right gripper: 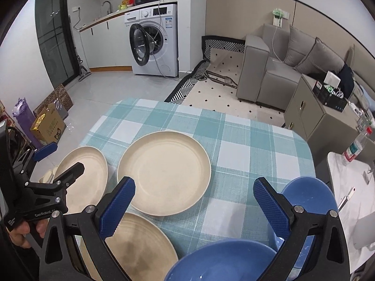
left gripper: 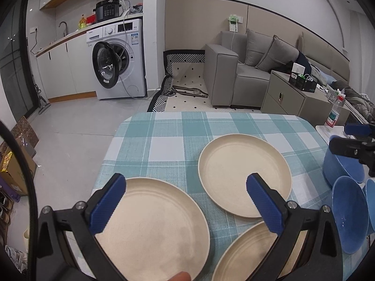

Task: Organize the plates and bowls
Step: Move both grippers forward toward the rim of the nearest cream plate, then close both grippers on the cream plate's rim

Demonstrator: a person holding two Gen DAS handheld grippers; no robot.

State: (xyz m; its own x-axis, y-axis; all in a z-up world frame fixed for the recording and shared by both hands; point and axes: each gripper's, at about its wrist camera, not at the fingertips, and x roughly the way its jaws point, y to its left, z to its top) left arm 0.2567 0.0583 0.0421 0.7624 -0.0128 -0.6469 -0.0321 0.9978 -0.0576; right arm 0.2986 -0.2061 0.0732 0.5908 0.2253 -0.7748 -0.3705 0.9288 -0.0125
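Three cream plates lie apart on the teal checked tablecloth (left gripper: 164, 140): one near left (left gripper: 152, 229), one in the middle (left gripper: 243, 175), one at the near edge (left gripper: 248, 253). Blue bowls (left gripper: 349, 213) cluster at the right. My left gripper (left gripper: 185, 187) is open above the gap between the near-left and middle plates, holding nothing. In the right wrist view, my right gripper (right gripper: 194, 187) stands open over the cloth, between the middle plate (right gripper: 164, 173) and two blue bowls (right gripper: 307, 196) (right gripper: 222, 260). The left gripper (right gripper: 61, 160) shows over the left plate (right gripper: 82, 175).
Beyond the table's far edge is grey floor with a washing machine (left gripper: 119, 61), a patterned rug and a grey sofa (left gripper: 246, 70). A grey cabinet (right gripper: 311, 114), a water bottle (right gripper: 354, 147) and a white side table (right gripper: 351, 187) stand to the right. Cardboard boxes (right gripper: 49, 121) sit left.
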